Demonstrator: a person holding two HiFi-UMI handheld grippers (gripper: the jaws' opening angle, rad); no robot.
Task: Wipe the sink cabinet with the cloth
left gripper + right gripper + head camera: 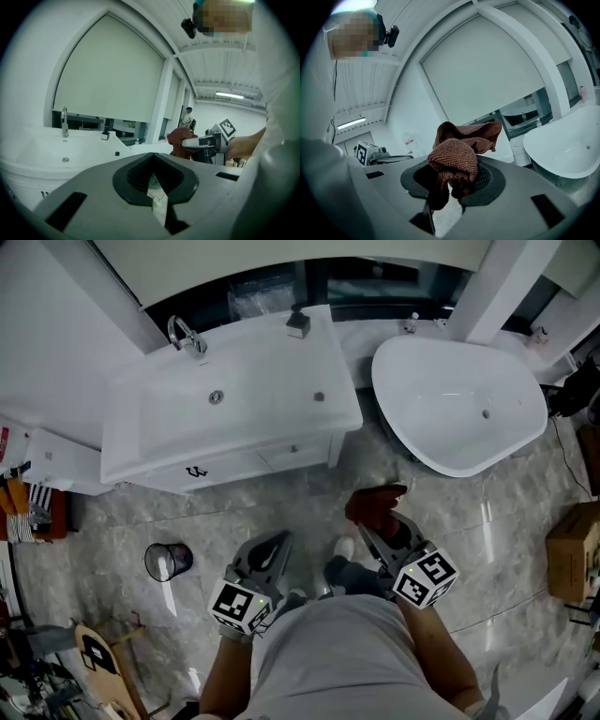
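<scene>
The grey marbled floor (487, 521) fills the lower part of the head view. The white sink cabinet (234, 465) stands on it against the wall, its basin bare, with 1 chrome faucet (187, 334) at the back left corner. Just beside it to the right is an oval white bathtub (459, 409). The person stands in front of the cabinet, well back from it, in a grey top.

A cardboard box (572, 549) sits at the right edge of the floor, and a small round bin (167, 562) stands on the floor below the cabinet's left half.

The left gripper (278, 538) is held low over the floor with its fingers closed together and nothing between them. The right gripper (375, 526) is slightly further forward, and its fingers are clamped on the cloth (375, 502). The reddish-brown cloth is bunched up above the fingertips, in the air between the person and the cabinet, touching neither cabinet nor bathtub.
</scene>
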